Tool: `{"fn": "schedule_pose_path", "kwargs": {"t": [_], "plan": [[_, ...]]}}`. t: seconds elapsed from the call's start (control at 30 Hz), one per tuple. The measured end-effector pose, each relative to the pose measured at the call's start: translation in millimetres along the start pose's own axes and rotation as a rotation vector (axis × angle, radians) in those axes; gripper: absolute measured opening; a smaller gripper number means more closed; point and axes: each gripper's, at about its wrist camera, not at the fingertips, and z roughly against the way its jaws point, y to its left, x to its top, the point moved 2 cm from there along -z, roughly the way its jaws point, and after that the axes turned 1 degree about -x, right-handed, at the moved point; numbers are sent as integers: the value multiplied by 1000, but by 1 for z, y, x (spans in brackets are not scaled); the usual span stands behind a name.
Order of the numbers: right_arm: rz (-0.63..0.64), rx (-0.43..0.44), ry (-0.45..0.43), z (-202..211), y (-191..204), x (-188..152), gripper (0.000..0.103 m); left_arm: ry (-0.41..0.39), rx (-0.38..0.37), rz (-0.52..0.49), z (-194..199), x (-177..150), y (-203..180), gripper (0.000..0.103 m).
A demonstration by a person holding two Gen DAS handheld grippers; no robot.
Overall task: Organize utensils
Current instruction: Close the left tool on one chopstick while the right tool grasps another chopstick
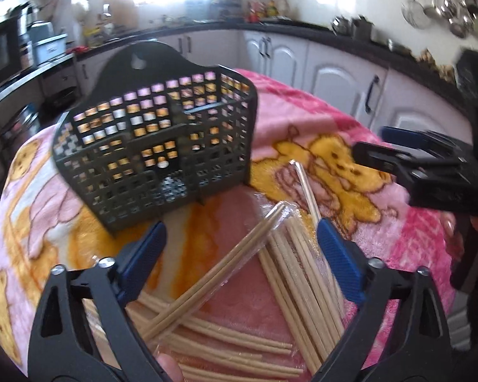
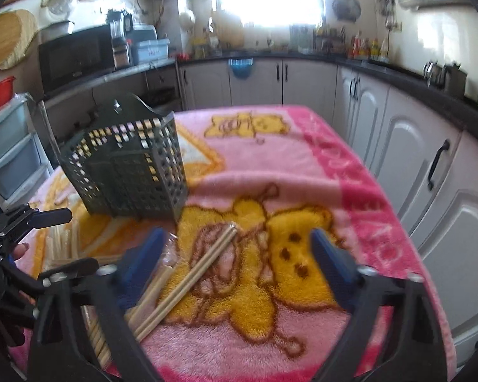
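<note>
Chopsticks [image 1: 226, 289] lie scattered on the pink blanket [image 1: 302, 111] in front of the dark slotted utensil basket [image 1: 156, 146], most of them in clear wrappers, some crossing one another. You have none of them in the basket's compartments as far as the slots show.

Your left gripper [image 1: 240, 242] hangs over the pile on the near side of the basket, pointing down at a slant. Its blue fingers [image 1: 337, 254] stand spread, with several wrapped sticks between them, but the pads press on nothing. One loose pair leans diagonally across the pile toward the left finger.

Your right gripper [image 2: 235, 251] sits to the right of the basket, over the yellow bear printed on the blanket. Its blue fingers [image 2: 329, 254] are also spread wide and pinch nothing. A pair of chopsticks [image 2: 188, 280] lies on the bear between them, slanting from the lower left up toward the basket's near corner, with more wrapped sticks [image 2: 149, 293] beside the left finger.

In the right wrist view your left gripper [image 2: 52, 218] shows at the far left, beside the basket, with a fingertip of your hand [image 2: 19, 250] under it.
</note>
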Motion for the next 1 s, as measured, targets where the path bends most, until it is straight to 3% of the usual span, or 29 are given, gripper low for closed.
{"fn": "schedule_pose_path", "kwargs": {"t": [0.17, 0.3, 0.47, 0.57, 0.67, 0.73, 1.0], "plan": [[-36, 28, 100, -30, -9, 2, 59, 56, -43, -33, -23, 1, -4, 59], [-79, 90, 191, -55, -12, 2, 42, 92, -77, -34, -35, 1, -6, 52], [-124, 149, 264, -76, -10, 7, 35, 122, -127, -58, -45, 5, -14, 40], [-152, 136, 315, -91, -12, 8, 30, 144, -135, -64, -54, 7, -18, 35], [-169, 126, 331, -99, -13, 9, 22, 172, -137, -82, -62, 8, -20, 25], [-181, 131, 329, -100, -15, 11, 18, 179, -137, -88, -65, 10, -21, 24], [-203, 148, 284, -96, -24, 21, 16, 201, -159, -87, -68, 21, -18, 8]]}}
